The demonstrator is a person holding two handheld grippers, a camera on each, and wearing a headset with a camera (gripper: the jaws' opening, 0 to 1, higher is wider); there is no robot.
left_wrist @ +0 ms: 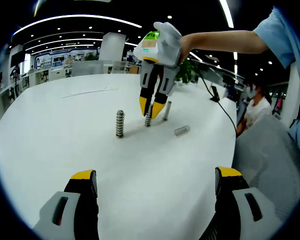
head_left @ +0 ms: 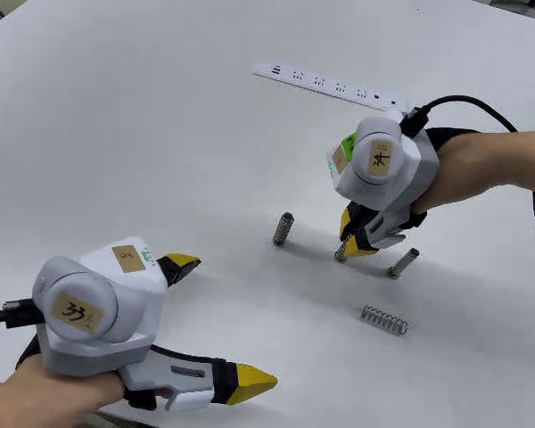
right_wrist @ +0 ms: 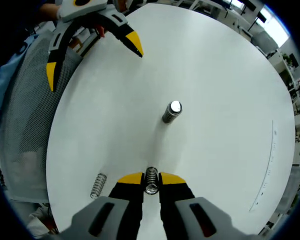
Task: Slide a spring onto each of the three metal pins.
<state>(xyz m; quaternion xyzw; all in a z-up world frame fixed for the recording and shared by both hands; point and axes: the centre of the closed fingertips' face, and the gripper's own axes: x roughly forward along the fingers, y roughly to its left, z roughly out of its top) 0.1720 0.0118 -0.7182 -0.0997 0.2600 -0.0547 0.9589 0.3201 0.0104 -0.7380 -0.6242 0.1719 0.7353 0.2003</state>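
Spring (right_wrist: 151,181) standing upright, pinched by right gripper (right_wrist: 151,178) fingers, left gripper (left_wrist: 156,174) fingers apart

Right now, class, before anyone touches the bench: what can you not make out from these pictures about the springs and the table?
- Head view: the fingers of the right gripper cover most of the held spring, so how far down it sits is hidden.
- Right gripper view: that spring is seen end-on, so its depth cannot be judged.
- Head view: the power strip markings are too small to read.
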